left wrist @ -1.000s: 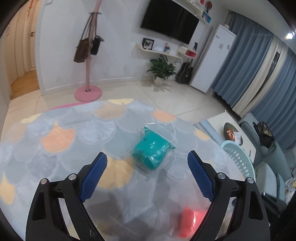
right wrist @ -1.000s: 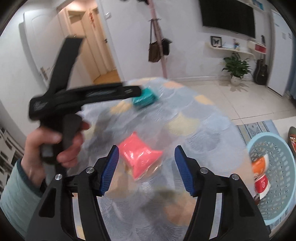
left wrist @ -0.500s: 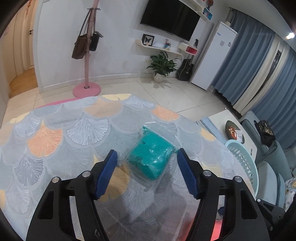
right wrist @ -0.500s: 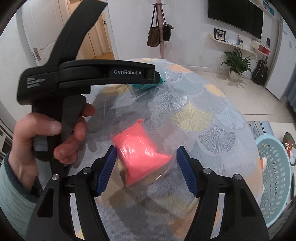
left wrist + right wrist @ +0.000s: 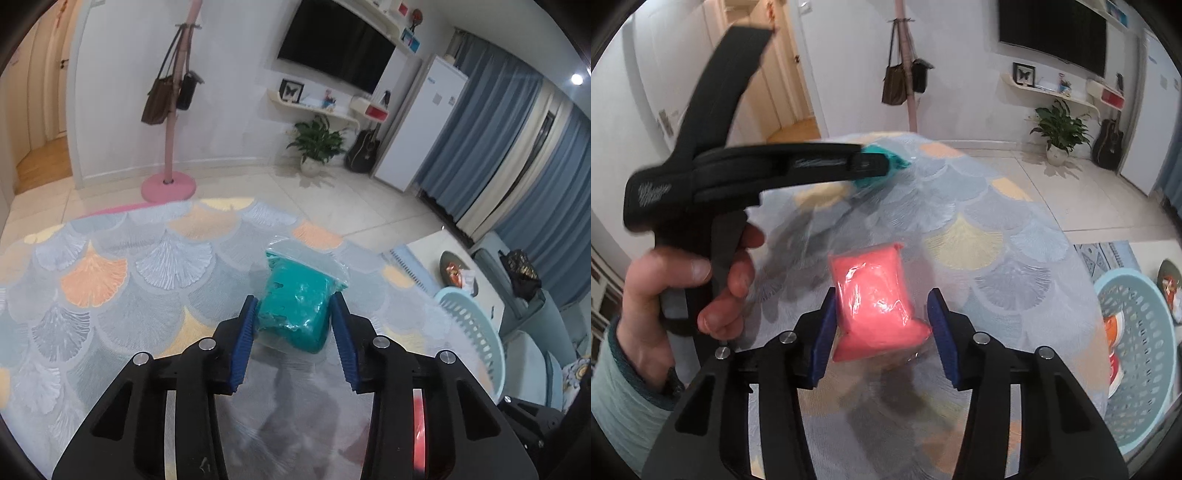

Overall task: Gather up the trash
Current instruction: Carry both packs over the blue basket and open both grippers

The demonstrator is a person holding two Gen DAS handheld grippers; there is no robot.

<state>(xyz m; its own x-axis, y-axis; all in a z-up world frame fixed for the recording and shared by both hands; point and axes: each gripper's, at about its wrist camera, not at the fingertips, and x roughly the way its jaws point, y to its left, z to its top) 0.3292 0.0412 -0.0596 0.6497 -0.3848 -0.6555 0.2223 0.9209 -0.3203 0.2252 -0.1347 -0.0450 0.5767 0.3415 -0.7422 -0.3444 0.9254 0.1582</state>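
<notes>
Trash bags sit right in front of you, one in each gripper. In your left wrist view, low in the middle of the frame, your left gripper [image 5: 293,314] has just been closing, and its blue pads [image 5: 246,332] now press on both sides of the teal bag [image 5: 295,310]. That bag is wrapped in clear plastic and sits on the table [image 5: 110,295], which has a cloth with grey, orange and yellow fan shapes.

In your right wrist view, low in the middle, your right gripper [image 5: 882,321] has also just been closing. The pink bag [image 5: 875,306] is between its pads. The left pad touches the bag, but a small gap shows by the right pad, so it is not clamped yet. The pink bag lies on the same cloth.

On the left side of that frame, your left hand [image 5: 676,291] holds the black handle of the left gripper, and a pale green sleeve [image 5: 624,398] shows at the lower left. The teal bag peeks out past that gripper's tip, above the middle.

At the right edge of both frames is a light blue basket [image 5: 1141,354] with holes in its wall. Something orange and white lies inside it.

Farther back, toward the top of the frame, a pink coat stand [image 5: 171,122] holds two bags, and a potted plant [image 5: 316,144] stands by the wall under a dark TV [image 5: 332,48].
</notes>
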